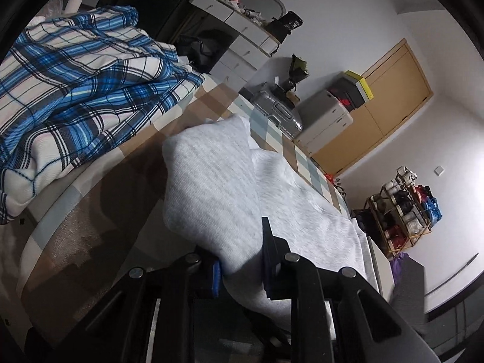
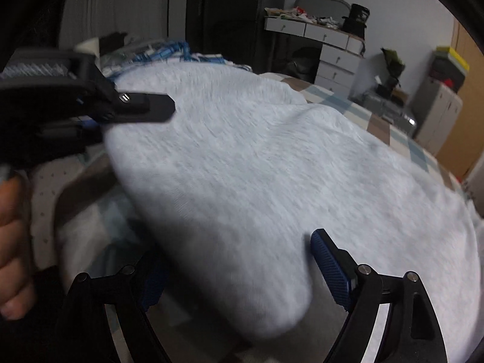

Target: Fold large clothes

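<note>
Over the bed (image 1: 90,217), left fingers (image 1: 216,278) pinch the grey garment (image 1: 211,181); right fingers (image 2: 329,269) spread (seemingly only touching it).

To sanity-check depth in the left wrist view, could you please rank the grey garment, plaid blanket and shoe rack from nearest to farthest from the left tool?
1. Grey garment: clamped in the left tool.
2. Plaid blanket: upper left, on the bed.
3. Shoe rack: far right, by the wall.

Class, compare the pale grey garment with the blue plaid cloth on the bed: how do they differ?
The pale grey garment is plain; the blue plaid cloth is checked blue, white and black. The grey garment is pinched by the left gripper and lifted; the plaid cloth lies untouched in a rumpled heap. Both are on the checked bed cover.
</note>
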Demonstrator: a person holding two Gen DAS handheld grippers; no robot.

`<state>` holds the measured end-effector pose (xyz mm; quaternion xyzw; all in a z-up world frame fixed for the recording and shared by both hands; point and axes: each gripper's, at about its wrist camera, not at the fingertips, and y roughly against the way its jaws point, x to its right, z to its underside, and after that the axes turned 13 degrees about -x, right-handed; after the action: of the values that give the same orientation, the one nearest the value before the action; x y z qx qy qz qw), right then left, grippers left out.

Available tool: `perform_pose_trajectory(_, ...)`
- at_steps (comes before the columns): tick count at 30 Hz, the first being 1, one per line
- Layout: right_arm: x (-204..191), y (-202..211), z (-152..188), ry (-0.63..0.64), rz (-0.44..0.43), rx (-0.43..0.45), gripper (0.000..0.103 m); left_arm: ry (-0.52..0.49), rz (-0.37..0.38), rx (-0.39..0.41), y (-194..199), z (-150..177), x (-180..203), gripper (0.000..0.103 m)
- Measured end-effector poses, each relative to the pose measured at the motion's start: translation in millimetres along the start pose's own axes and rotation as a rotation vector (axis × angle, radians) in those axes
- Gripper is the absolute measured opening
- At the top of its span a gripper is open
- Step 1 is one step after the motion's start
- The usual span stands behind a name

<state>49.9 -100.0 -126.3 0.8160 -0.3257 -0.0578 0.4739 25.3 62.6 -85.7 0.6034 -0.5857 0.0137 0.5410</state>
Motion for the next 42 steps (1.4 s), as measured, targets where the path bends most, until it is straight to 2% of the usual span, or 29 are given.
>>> perform_pose_trajectory(1, 0.0, -0.7, 0.4, 0.008, -0.006, 0.006, 0.068, -0.002, -0.003, -0.006, 0.0, 2.5, 2.7, 0.015)
perform_pose_trajectory(2, 1.4, 1.5, 0.8, 0.011, -0.015, 0.02, 0.062, 0.004, -0.005, -0.017, -1.0, 1.8, 0.7, 0.015)
perform_pose_trajectory(3, 3.7, 4.0, 1.8, 0.008, -0.021, 0.031, 0.049, 0.008, -0.004, -0.025, -0.6, 3.3, 2.2, 0.015)
perform_pose_trajectory(4, 6.7, 6.9, 2.4, -0.007, -0.031, 0.044, 0.041, 0.013, 0.003, -0.035, -0.7, 3.8, 1.5, 0.017)
perform_pose_trajectory(6, 13.5, 8.8, 1.9, -0.038, -0.056, 0.059, 0.034, 0.02, 0.012, -0.051, -1.9, 5.1, 3.7, 0.019)
perform_pose_trajectory(9, 19.6, 9.3, 1.1, -0.07, -0.088, 0.06, 0.032, 0.011, -0.008, -0.061, -1.1, 8.3, 10.8, 0.031)
perform_pose_trajectory(11, 18.7, 11.1, 0.2, -0.066, -0.086, 0.057, 0.032, -0.008, -0.011, -0.079, -0.6, 9.3, 14.7, 0.048)
perform_pose_trajectory(19, 14.4, 11.2, -4.1, -0.076, -0.083, 0.053, 0.032, 0.023, 0.032, -0.162, -6.5, 10.6, 10.3, 0.055)
perform_pose_trajectory(21, 13.2, 10.7, -3.8, -0.079, -0.079, 0.057, 0.031, 0.04, 0.072, -0.195, -10.9, 9.8, 7.9, 0.061)
perform_pose_trajectory(22, 12.5, 9.6, -4.1, -0.083, -0.076, 0.058, 0.031, 0.053, 0.114, -0.227, -15.8, 9.9, 5.1, 0.065)
perform_pose_trajectory(23, 10.7, 9.2, -3.3, -0.086, -0.07, 0.055, 0.03, 0.069, 0.139, -0.249, -19.2, 10.4, 2.9, 0.065)
perform_pose_trajectory(26, 2.8, 12.1, 2.8, -0.08, -0.061, 0.054, 0.029, 0.109, 0.175, -0.291, -26.4, 13.1, -4.8, 0.065)
perform_pose_trajectory(29, -1.5, 20.0, 12.5, -0.089, -0.107, 0.05, 0.029, 0.162, 0.231, -0.33, -34.2, 17.1, -12.6, 0.065)
perform_pose_trajectory(32, -5.3, 27.8, 23.4, -0.093, -0.165, 0.053, 0.029, 0.176, 0.217, -0.308, -32.8, 19.9, -11.6, 0.065)
perform_pose_trajectory(33, -6.3, 29.6, 26.9, -0.096, -0.176, 0.057, 0.029, 0.178, 0.205, -0.281, -30.6, 21.8, -10.4, 0.062)
perform_pose_trajectory(34, -6.1, 30.5, 28.1, -0.095, -0.179, 0.061, 0.03, 0.173, 0.191, -0.258, -27.4, 23.1, -8.7, 0.046)
perform_pose_trajectory(37, 3.4, 34.1, 28.8, -0.102, -0.245, 0.047, 0.039, 0.073, 0.135, -0.191, -16.3, 24.3, 7.0, 0.022)
perform_pose_trajectory(38, 9.5, 38.1, 30.7, -0.103, -0.277, 0.046, 0.042, 0.045, 0.124, -0.178, -14.3, 23.9, 10.4, 0.02)
perform_pose_trajectory(40, 22.5, 48.1, 38.5, -0.111, -0.333, 0.054, 0.056, -0.011, 0.103, -0.153, -7.0, 24.3, 18.2, 0.019)
perform_pose_trajectory(42, 38.5, 62.1, 50.2, -0.124, -0.381, 0.075, 0.062, -0.026, 0.107, -0.144, -3.7, 24.2, 17.1, 0.019)
